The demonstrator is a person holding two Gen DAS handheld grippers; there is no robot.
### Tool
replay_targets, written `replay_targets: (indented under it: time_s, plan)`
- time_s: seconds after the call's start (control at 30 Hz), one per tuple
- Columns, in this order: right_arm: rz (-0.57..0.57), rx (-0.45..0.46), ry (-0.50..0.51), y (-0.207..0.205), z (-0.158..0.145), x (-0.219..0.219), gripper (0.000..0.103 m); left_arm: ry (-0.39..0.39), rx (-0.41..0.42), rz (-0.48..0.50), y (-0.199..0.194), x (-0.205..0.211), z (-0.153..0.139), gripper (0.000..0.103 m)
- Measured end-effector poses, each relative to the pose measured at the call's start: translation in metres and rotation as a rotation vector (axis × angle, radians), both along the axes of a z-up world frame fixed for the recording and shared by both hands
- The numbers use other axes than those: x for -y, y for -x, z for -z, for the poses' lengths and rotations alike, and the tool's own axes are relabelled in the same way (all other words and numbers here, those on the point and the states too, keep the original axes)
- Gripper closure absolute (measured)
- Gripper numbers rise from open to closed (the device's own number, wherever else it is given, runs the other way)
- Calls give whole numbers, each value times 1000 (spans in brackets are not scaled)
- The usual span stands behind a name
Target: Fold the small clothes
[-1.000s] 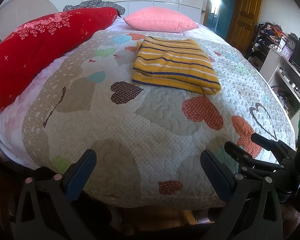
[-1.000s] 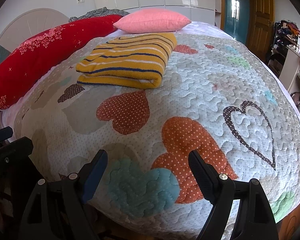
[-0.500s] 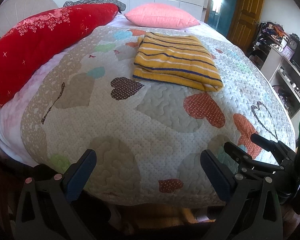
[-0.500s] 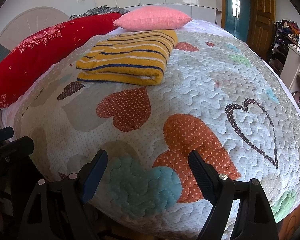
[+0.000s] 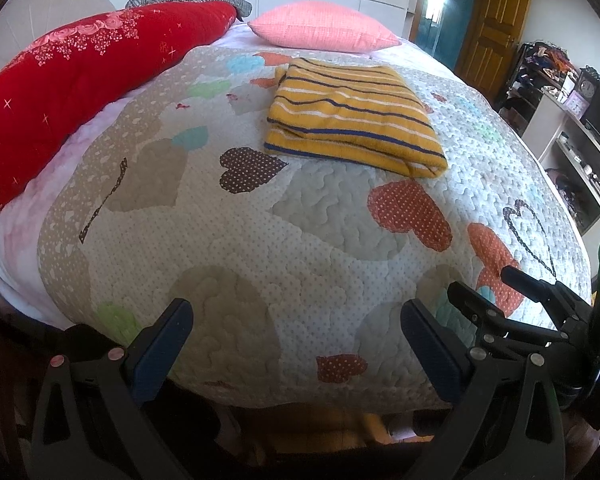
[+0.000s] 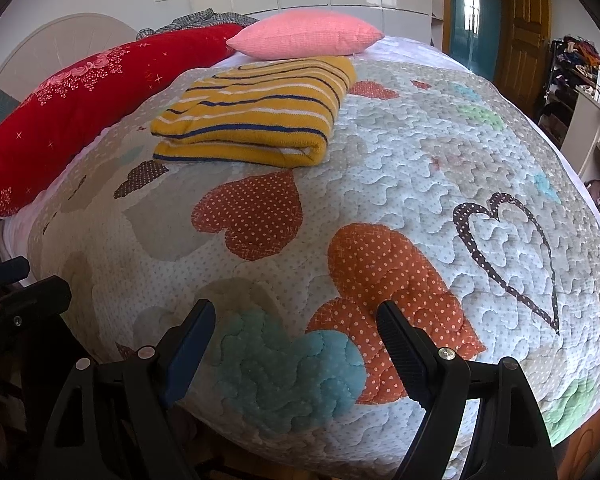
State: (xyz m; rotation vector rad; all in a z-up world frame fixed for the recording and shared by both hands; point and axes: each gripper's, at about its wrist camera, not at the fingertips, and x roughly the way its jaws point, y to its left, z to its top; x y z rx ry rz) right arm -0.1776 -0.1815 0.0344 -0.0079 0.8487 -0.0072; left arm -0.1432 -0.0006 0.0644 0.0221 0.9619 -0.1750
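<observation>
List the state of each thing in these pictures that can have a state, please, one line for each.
Yellow striped garment: folded into a flat rectangle, lying on the quilt.
Left gripper: open, holding nothing, above the near edge of the bed.
Right gripper: open, holding nothing.
Quilt: spread flat over the bed.
Pink pillow: lying beyond the garment.
Wooden door: shut.

Left gripper (image 5: 296, 338) is held level, jaws spread wide, nothing gripped. Right gripper (image 6: 296, 336) is likewise held with jaws wide apart, empty. Both are kept side by side.
</observation>
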Motion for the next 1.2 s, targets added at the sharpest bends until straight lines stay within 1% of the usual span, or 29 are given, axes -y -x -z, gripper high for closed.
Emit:
replay_targets:
  time_s: [1.2]
  plan:
    - [0,-5,-4,0,3,-1,16,14,-42,-1,-3,-3,11,0]
